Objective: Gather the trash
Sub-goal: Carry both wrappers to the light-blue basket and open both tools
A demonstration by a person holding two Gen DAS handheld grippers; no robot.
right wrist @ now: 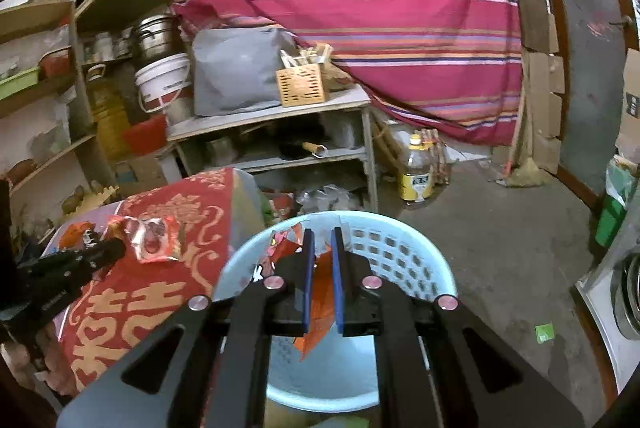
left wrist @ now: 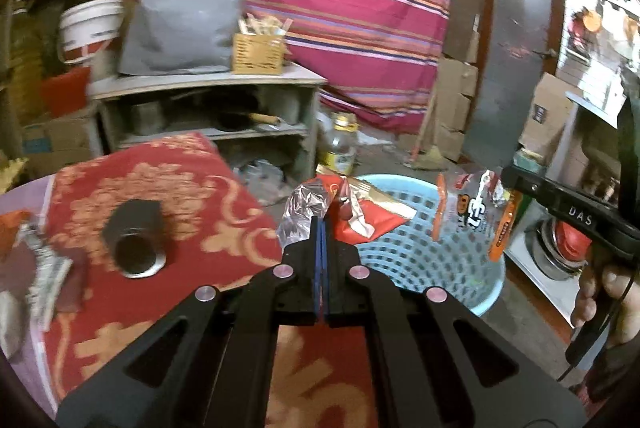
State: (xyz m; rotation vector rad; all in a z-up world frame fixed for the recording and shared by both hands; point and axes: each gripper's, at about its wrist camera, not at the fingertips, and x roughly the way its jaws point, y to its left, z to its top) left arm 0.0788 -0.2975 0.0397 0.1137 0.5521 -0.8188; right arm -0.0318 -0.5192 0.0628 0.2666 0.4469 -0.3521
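- While trash is carried to the blue basket [right wrist: 400,252], the drop step is judged to be in hand.
- Next, each gripper should be opened over the basket, off the bench's [left wrist: 168,188] right edge.
- A red wrapper [left wrist: 360,220] is pinched in the closed left gripper [left wrist: 321,224].
- An orange wrapper [right wrist: 320,300] is clamped in the nearly closed right gripper [right wrist: 322,240], above the basket.

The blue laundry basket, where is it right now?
In both wrist views the blue laundry basket sits on the floor, right of the red-covered table.
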